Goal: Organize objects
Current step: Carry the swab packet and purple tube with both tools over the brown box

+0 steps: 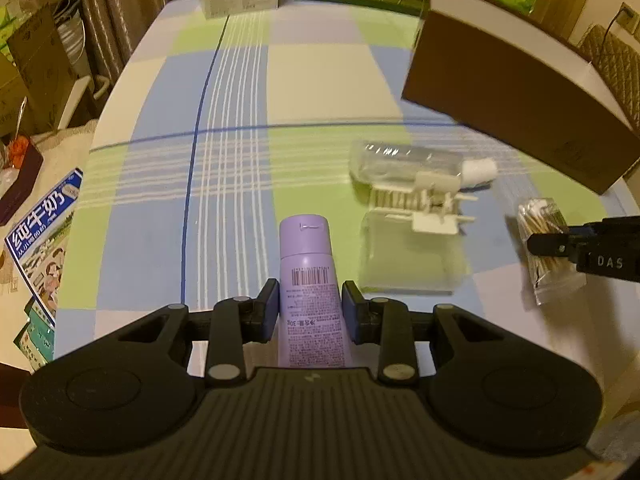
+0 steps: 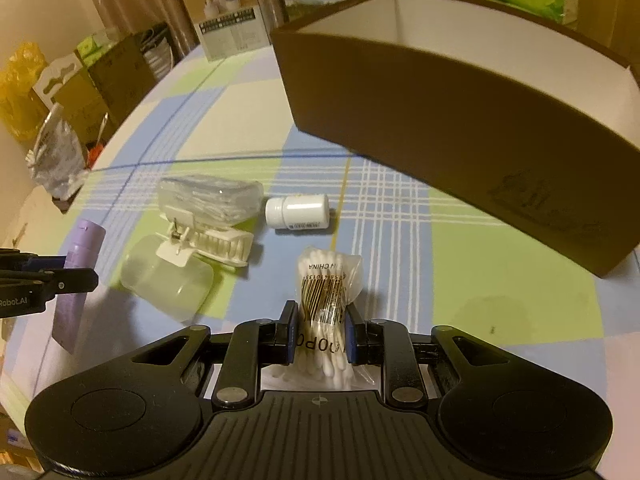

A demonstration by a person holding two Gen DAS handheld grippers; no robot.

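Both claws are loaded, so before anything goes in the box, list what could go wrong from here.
1. The right claw pinches the cotton swab bag through loose plastic; it may slip.
2. The left claw grips the purple tube low, so the cap end could tilt.
3. The brown box has a tall near wall; either load could clip it.

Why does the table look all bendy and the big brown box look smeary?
Left wrist view: the fisheye lens bows the striped tablecloth and darkens the corners; the brown box is smeared by motion blur, while the purple tube stays sharp. Right wrist view: the same curving; the box's edges are soft, the bag of cotton swabs is crisp, all under warm yellowish light.
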